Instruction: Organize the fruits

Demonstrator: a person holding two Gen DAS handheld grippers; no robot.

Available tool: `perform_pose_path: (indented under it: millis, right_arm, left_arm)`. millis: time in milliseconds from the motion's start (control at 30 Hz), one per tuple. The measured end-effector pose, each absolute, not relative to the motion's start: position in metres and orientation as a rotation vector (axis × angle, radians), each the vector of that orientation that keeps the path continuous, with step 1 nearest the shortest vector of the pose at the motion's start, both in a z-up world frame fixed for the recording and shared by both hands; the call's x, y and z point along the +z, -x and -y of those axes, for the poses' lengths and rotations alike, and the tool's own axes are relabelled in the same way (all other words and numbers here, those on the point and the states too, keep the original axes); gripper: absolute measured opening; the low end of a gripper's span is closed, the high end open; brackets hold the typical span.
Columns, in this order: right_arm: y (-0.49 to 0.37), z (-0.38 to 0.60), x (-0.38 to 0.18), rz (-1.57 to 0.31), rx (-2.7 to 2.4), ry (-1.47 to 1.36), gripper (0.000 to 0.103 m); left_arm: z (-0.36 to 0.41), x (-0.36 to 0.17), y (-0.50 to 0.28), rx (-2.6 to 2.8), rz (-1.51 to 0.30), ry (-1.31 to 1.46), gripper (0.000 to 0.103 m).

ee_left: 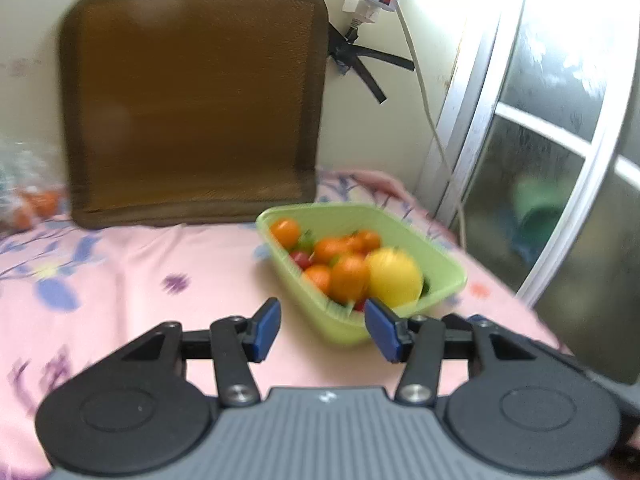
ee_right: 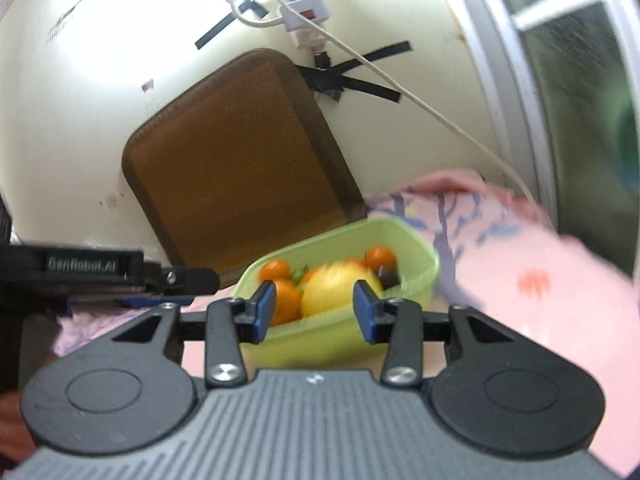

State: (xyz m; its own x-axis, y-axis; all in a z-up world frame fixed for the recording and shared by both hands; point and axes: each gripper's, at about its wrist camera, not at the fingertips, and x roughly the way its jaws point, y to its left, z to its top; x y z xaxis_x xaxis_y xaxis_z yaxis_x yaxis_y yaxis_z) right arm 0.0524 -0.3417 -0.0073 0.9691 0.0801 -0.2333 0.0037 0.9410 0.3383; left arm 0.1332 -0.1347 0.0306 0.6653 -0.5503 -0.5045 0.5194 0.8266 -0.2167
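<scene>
Closest in, both tools stand with their blue pads apart and nothing between them. The right tool sits just short of the green basket, whose near wall fills the gap between its pads, and it points almost straight at the big yellow fruit. The left tool is also near the basket, but off to one side: in its own view the basket lies ahead and to the right, with only the right pad overlapping the near corner, and bare pink sheet lying ahead of the gap. In the right wrist view, the left tool shows side-on at the left edge, level with the basket's left end.

So the right hand looks better lined up for reaching in. The basket's long axis runs away and to the right in both views. It holds small orange fruits, something red, and green bits beside the yellow one; blur hides finer detail.

Farther back, a brown mat leans against the wall behind the basket.
</scene>
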Motion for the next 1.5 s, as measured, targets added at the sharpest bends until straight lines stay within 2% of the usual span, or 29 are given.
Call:
perform_pose_path:
  millis: [100, 167, 333, 400, 433, 467, 600, 667, 800, 833, 967, 1133, 1200, 1500]
  right_arm:
    - [-0.024, 0.327, -0.019, -0.252, 0.028, -0.396, 0.052]
    - [-0.011, 0.318, -0.026, -0.263, 0.03, -0.417, 0.052]
    - [-0.006, 0.299, -0.028, -0.281, 0.028, -0.386, 0.052]
    - [-0.008, 0.295, -0.032, -0.301, 0.031, -0.378, 0.052]
    - [-0.009, 0.293, -0.031, -0.296, 0.028, -0.359, 0.052]
    - [-0.009, 0.293, -0.031, -0.285, 0.037, -0.357, 0.052]
    - [-0.016, 0.298, -0.034, -0.324, 0.028, -0.392, 0.052]
    - [-0.02, 0.302, -0.035, -0.347, 0.029, -0.419, 0.052]
    - [-0.02, 0.302, -0.037, -0.362, 0.031, -0.434, 0.052]
    - [-0.021, 0.301, -0.037, -0.37, 0.035, -0.431, 0.052]
    - [-0.024, 0.3, -0.038, -0.391, 0.045, -0.429, 0.052]
    - [-0.021, 0.301, -0.037, -0.377, 0.048, -0.432, 0.055]
    - [-0.021, 0.3, -0.037, -0.371, 0.05, -0.424, 0.06]
    - [-0.023, 0.301, -0.037, -0.383, 0.038, -0.429, 0.061]
  left_arm:
    - [0.122, 0.021, -0.107, -0.561, -0.574, 0.027, 0.05]
    - [0.115, 0.017, -0.093, -0.526, -0.555, 0.003, 0.057]
    - [0.101, 0.007, -0.073, -0.448, -0.536, -0.053, 0.064]
    - [0.097, 0.005, -0.071, -0.435, -0.53, -0.051, 0.073]
    - [0.095, 0.004, -0.071, -0.427, -0.522, -0.045, 0.083]
    - [0.092, 0.004, -0.071, -0.419, -0.504, -0.036, 0.087]
    - [0.091, -0.002, -0.071, -0.383, -0.449, -0.066, 0.088]
    - [0.094, -0.007, -0.07, -0.38, -0.429, -0.076, 0.092]
    - [0.094, -0.013, -0.069, -0.38, -0.426, -0.085, 0.095]
    - [0.093, -0.013, -0.067, -0.38, -0.414, -0.081, 0.1]
    - [0.095, -0.013, -0.06, -0.384, -0.371, -0.101, 0.103]
    - [0.098, -0.012, -0.056, -0.396, -0.35, -0.119, 0.103]
    - [0.096, -0.012, -0.057, -0.4, -0.358, -0.11, 0.103]
    - [0.092, -0.013, -0.064, -0.389, -0.391, -0.08, 0.103]
